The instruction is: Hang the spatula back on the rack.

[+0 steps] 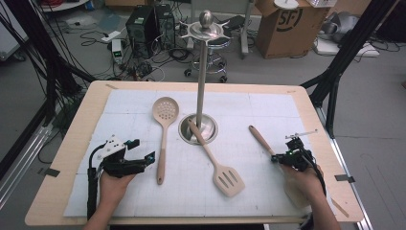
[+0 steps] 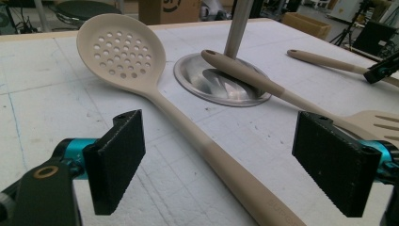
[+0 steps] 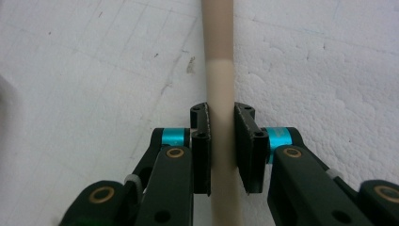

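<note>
Three beige utensils lie on the white mat (image 1: 268,110). A skimmer spoon (image 1: 165,112) (image 2: 122,52) lies left of the metal stand (image 1: 197,128). My left gripper (image 1: 142,149) (image 2: 226,160) stands open beside the spoon's handle, its jaws wide on either side of it without touching. A slotted turner (image 1: 229,181) (image 2: 244,70) rests its handle end on the stand's base (image 2: 221,87). At the right, my right gripper (image 1: 282,157) (image 3: 222,141) is shut on the handle of the third utensil (image 1: 261,139) (image 3: 219,56), with both pads against it. The hand hides that utensil's head.
The stand's tall pole (image 1: 201,72) rises from the mat's middle to a hook ring and knob (image 1: 206,21). The wooden table (image 1: 76,139) borders the mat on all sides. Cables, computer cases and a cardboard box (image 1: 287,24) sit on the floor beyond.
</note>
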Demonstrator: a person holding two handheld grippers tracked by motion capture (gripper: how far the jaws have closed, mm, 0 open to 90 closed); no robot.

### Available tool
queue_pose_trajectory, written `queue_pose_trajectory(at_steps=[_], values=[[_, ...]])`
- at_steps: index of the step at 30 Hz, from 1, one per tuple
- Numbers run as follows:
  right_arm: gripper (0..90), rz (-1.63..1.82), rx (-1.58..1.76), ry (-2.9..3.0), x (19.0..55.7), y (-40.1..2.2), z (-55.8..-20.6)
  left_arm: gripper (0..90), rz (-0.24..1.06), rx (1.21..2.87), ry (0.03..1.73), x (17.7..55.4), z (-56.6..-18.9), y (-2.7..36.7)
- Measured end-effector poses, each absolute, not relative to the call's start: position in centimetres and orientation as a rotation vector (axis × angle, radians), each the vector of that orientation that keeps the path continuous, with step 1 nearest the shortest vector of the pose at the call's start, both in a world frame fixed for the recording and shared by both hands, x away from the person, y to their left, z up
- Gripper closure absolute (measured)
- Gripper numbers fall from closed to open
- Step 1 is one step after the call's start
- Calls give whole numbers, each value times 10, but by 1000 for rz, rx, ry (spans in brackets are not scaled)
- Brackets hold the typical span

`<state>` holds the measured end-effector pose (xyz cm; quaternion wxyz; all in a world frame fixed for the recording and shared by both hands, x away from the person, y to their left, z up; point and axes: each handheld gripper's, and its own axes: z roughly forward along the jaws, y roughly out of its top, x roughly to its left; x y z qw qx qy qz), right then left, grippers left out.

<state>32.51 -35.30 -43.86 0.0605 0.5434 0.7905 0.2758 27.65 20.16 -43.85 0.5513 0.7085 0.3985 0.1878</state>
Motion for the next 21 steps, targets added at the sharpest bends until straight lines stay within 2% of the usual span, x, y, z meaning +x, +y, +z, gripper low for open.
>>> queue_pose_trajectory(at_steps=[21], values=[[781, 777, 1581, 2336, 319, -343, -441, 182, 442, 1683, 931, 278, -438, 198]])
